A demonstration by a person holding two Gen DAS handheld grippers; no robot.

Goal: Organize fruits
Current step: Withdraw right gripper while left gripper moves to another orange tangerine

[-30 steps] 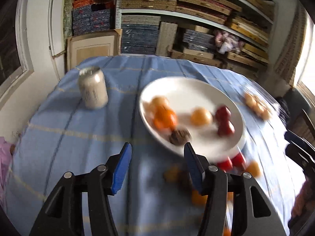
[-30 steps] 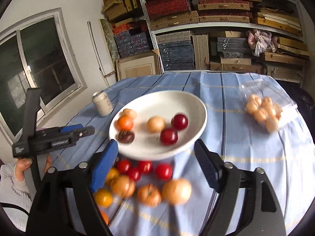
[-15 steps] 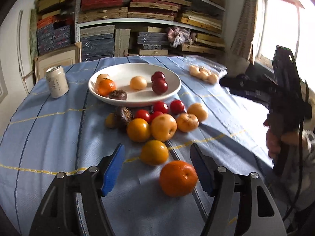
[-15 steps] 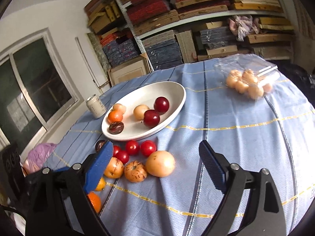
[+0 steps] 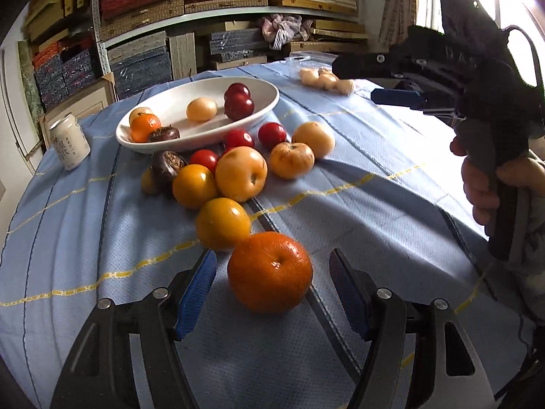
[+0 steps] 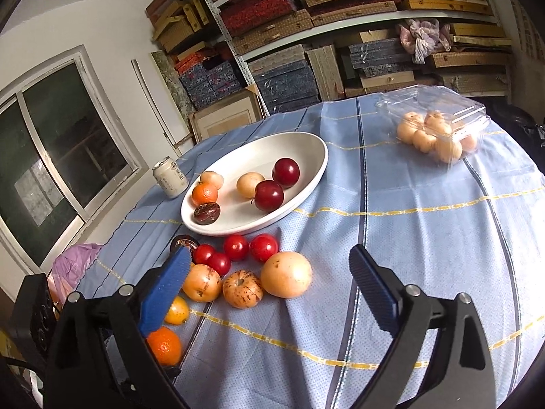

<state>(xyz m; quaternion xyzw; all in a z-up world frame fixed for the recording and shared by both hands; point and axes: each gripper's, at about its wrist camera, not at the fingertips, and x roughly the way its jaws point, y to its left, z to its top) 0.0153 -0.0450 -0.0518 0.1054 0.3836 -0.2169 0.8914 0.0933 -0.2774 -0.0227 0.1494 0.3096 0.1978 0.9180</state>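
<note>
left wrist view: a dimpled round orange (image 5: 269, 272) sits between the left gripper (image 5: 272, 289) pads, jaws apart, not touching. the right gripper (image 6: 269, 293) has just been opening, nothing between. smooth white oval bowl (image 6: 306, 143), woven blue tablecloth (image 6: 425, 238), shelves of boxes (image 6: 340, 17).
</note>
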